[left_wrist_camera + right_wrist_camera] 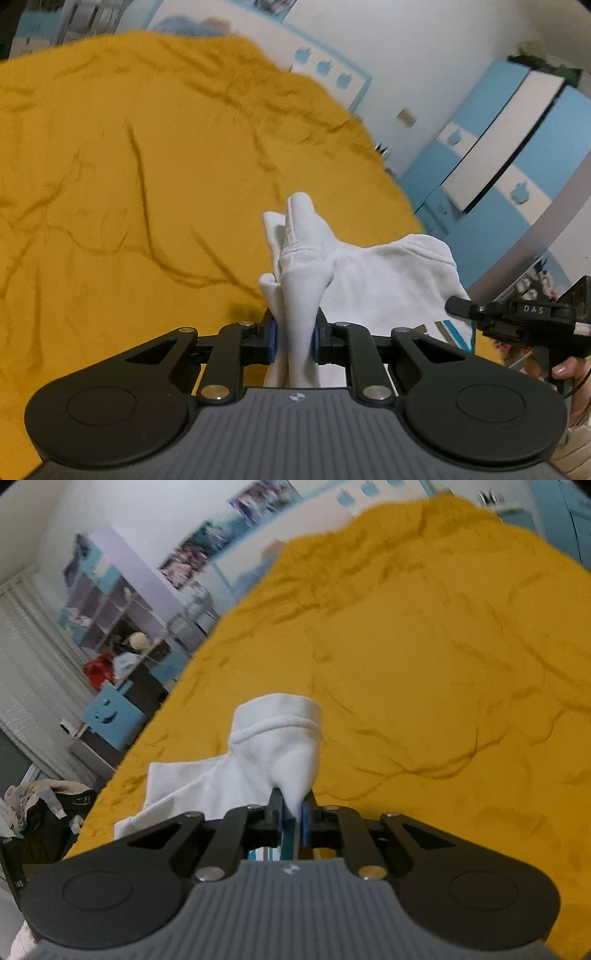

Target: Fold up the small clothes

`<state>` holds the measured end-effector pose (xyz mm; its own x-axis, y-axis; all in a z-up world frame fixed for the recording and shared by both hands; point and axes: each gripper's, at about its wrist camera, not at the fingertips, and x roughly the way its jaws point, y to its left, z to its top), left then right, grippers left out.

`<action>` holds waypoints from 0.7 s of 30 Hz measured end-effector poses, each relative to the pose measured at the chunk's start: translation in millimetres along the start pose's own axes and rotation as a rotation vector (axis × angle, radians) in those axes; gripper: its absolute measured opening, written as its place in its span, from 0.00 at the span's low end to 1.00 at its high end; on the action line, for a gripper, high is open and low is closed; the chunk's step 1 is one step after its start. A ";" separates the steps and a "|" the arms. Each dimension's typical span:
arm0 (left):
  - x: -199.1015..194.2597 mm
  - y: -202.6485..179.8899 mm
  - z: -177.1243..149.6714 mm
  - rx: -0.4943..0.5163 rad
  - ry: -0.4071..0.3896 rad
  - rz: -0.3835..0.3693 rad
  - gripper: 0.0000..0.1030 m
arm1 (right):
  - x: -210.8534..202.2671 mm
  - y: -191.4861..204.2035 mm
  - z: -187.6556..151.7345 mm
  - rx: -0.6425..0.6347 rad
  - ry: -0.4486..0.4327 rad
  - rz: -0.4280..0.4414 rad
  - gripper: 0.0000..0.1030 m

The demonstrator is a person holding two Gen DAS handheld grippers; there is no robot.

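A small white garment [369,280] with blue and grey stripes near one edge hangs over a yellow bedspread [129,166]. My left gripper [293,338] is shut on a bunched fold of it, which sticks up between the blue pads. To the right in the left wrist view, the right gripper [458,306] pinches the garment's striped edge, with a hand behind it. In the right wrist view my right gripper [291,812] is shut on a corner of the white garment [273,746], whose hemmed end rises ahead of the jaws.
The wrinkled yellow bedspread [424,664] fills most of both views. Blue and white cabinets [498,155] stand beyond the bed on the right. Shelves [110,602], a blue box [110,712] and a pile of clothes [40,808] lie off the bed's left side.
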<state>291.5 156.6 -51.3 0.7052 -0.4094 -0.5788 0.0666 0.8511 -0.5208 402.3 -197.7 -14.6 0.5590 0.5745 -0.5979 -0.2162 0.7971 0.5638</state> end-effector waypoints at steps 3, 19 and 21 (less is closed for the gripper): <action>19.6 16.7 -1.8 -0.020 0.052 0.011 0.19 | 31.3 -14.7 3.3 0.031 0.044 -0.025 0.05; 33.0 69.7 -13.7 -0.127 0.123 0.016 0.45 | 76.2 -67.4 -11.8 0.118 0.081 -0.131 0.18; 21.9 64.9 -12.0 -0.113 0.107 0.075 0.45 | 61.9 -65.3 -9.7 0.119 0.048 -0.157 0.18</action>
<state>302.8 198.9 -105.4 0.6255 -0.3840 -0.6792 -0.0675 0.8406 -0.5374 443.3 -212.4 -93.9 0.5390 0.4551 -0.7088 -0.0314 0.8517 0.5230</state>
